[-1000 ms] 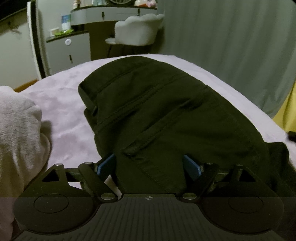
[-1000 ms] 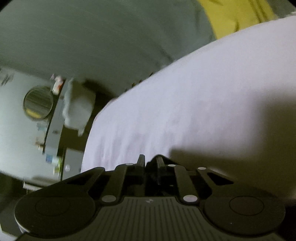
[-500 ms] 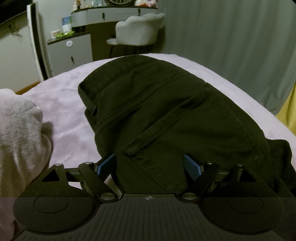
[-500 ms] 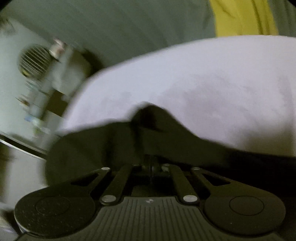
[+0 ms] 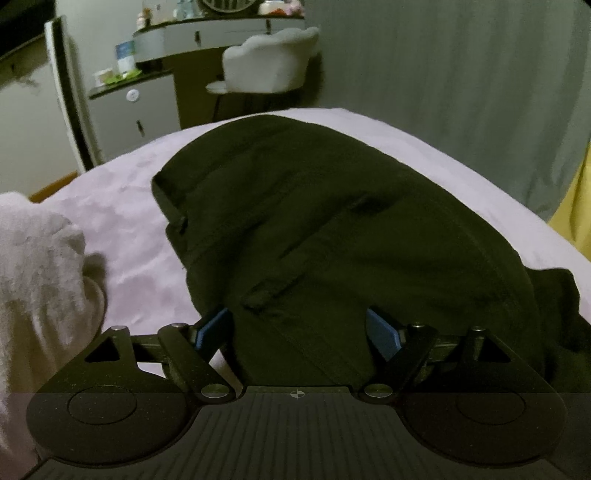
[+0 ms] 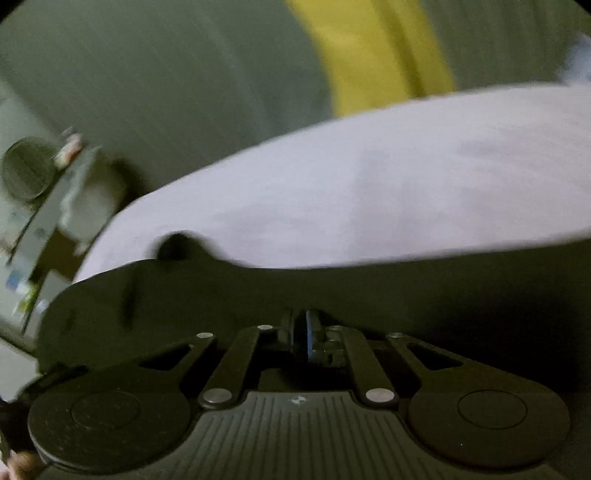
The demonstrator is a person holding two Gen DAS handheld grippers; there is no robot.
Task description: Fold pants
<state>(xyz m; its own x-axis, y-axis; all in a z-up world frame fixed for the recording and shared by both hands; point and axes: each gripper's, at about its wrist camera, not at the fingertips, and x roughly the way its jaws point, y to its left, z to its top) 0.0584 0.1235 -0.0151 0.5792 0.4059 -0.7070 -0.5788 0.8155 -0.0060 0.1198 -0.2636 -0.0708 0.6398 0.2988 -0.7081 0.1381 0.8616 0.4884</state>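
Pants [image 5: 332, 229] apparently between left tongs [image 5: 299, 328].

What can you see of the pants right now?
The pants are dark, heavy stitched cloth, lying folded in a rounded heap on the pale purple bedspread. Waistband away from the camera, a pocket seam across the middle. The left claw stands open around their near edge. The right claw looks shut on a flap of them, blurred.

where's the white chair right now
In the left wrist view the white chair stands top centre, beyond the bed's far edge, tucked under the dressing table and left of the grey curtain.
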